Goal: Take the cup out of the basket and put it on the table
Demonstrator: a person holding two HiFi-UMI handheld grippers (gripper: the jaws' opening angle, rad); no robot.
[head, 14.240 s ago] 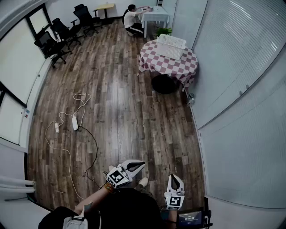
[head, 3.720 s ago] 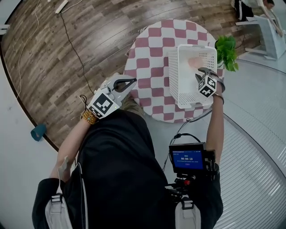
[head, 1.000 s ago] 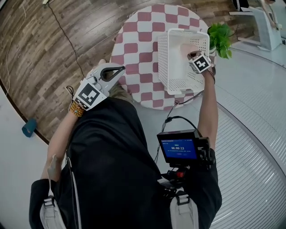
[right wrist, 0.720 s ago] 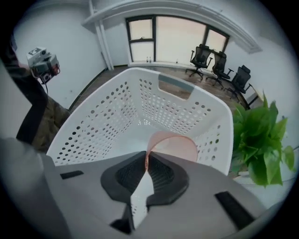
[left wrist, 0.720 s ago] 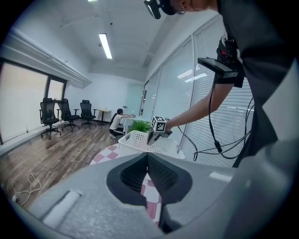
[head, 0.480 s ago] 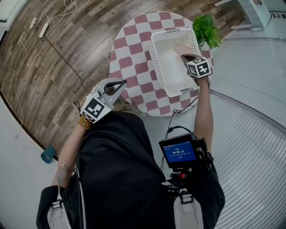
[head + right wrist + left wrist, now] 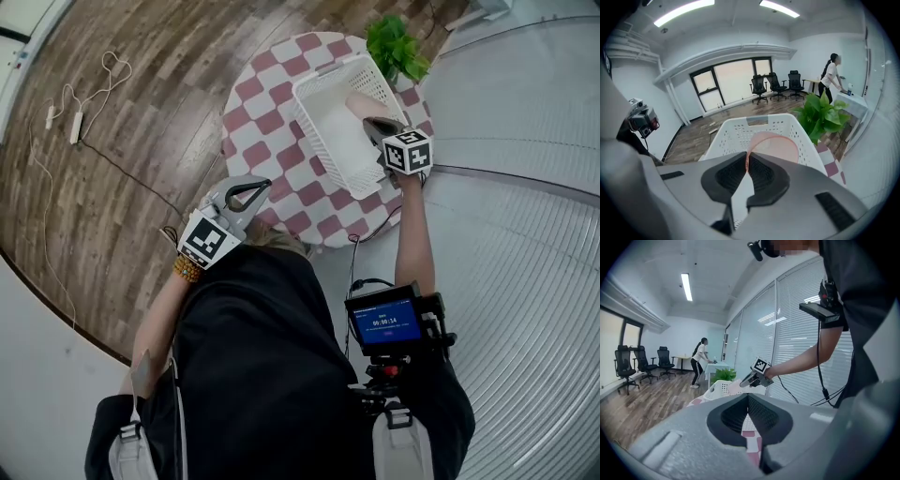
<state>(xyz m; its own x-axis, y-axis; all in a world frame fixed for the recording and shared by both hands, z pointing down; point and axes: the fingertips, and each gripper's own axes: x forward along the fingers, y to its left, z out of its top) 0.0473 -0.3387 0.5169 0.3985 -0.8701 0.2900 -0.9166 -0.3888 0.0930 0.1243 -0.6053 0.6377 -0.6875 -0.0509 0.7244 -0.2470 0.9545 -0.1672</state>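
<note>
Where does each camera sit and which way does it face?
Head view: on the person's head, steeply down at the checked table and white basket; torso, arms, left gripper, right gripper show.
Left gripper view: on that gripper, roughly level across the table toward the blinds; its shut jaws, the right forearm show.
Right gripper view: on that gripper, down over the basket toward the windows; its jaws pinch the pink cup's rim.
Shared: head and left gripper views both show the right gripper above the basket.
</note>
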